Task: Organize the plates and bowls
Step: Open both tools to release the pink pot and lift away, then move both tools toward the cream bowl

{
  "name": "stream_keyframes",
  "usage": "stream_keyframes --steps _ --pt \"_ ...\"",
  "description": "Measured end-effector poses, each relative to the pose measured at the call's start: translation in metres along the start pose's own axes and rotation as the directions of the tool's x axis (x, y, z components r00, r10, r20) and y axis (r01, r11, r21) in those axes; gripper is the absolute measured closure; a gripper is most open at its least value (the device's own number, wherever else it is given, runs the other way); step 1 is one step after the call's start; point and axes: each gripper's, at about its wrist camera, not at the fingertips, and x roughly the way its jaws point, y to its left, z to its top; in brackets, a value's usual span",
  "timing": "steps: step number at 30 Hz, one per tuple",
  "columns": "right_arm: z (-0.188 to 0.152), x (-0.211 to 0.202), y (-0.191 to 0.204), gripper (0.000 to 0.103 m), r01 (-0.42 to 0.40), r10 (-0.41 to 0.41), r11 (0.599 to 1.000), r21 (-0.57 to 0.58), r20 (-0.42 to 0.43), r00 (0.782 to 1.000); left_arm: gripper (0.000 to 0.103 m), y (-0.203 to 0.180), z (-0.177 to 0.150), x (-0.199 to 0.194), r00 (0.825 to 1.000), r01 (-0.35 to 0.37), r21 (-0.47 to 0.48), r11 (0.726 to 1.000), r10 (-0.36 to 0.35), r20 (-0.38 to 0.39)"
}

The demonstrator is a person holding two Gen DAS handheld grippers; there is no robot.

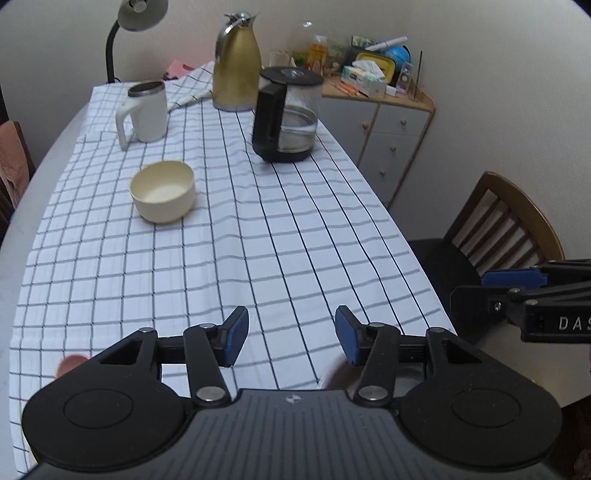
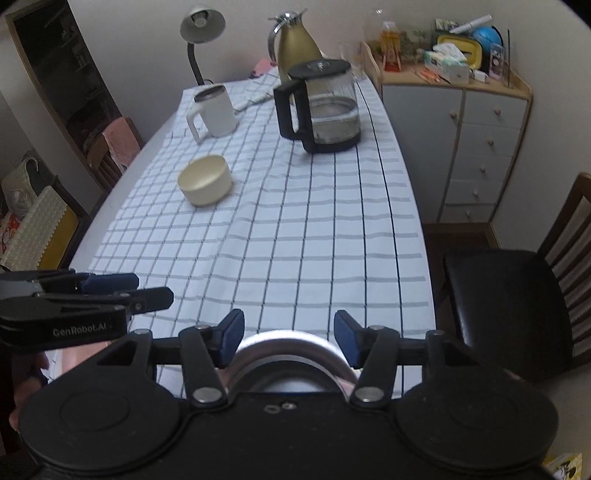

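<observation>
A cream bowl (image 1: 162,190) (image 2: 205,181) stands upright on the checked tablecloth (image 1: 258,240) (image 2: 295,240), left of the middle and well ahead of both grippers. My left gripper (image 1: 291,336) (image 2: 153,288) hangs open over the near part of the cloth with nothing between its fingers. My right gripper (image 2: 290,338) (image 1: 476,287) is open too. A shiny metal bowl (image 2: 291,347) sits close below it at the table's near edge; its rim shows between the blue pads (image 2: 231,339), which stand clear of it. A blurred pink rim (image 1: 72,363) peeks out beside the left gripper.
At the far end stand a white mug (image 1: 146,110) (image 2: 216,110), a gold thermos jug (image 1: 236,66) (image 2: 295,48), a black-handled glass kettle (image 1: 288,118) (image 2: 321,107) and a desk lamp (image 2: 199,33). A cluttered cabinet (image 1: 391,122) (image 2: 476,129) and a dark-seated wooden chair (image 1: 491,229) (image 2: 509,306) stand right of the table.
</observation>
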Motion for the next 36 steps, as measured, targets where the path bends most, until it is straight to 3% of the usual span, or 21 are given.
stream_keyframes --steps 5,13,19,21,29,36 --pt "0.03 0.007 0.016 0.039 -0.011 0.012 1.0 -0.018 0.042 0.999 0.047 0.023 0.022 -0.003 0.999 -0.021 -0.013 1.0 0.021 0.037" --pt "0.074 0.035 0.046 0.037 -0.031 0.034 0.998 -0.059 0.058 0.998 0.036 0.064 0.055 0.001 0.995 -0.05 -0.033 0.998 0.053 0.088" --pt "0.105 0.06 0.071 0.024 -0.024 0.031 0.995 -0.094 0.083 0.996 0.033 0.093 0.077 0.013 0.99 -0.077 -0.036 0.996 0.081 0.114" --pt "0.115 0.071 0.079 0.021 -0.021 0.031 0.994 -0.107 0.089 0.996 0.026 0.105 0.084 0.02 0.989 -0.085 -0.044 0.995 0.09 0.121" --pt "0.147 0.123 0.099 0.001 -0.008 0.023 0.991 -0.135 0.107 0.994 0.026 0.152 0.107 0.06 0.985 -0.128 -0.077 0.989 0.136 0.105" --pt "0.168 0.178 0.112 0.001 0.028 -0.016 0.989 -0.147 0.084 0.996 0.026 0.193 0.122 0.109 0.979 -0.179 -0.106 0.978 0.187 0.079"
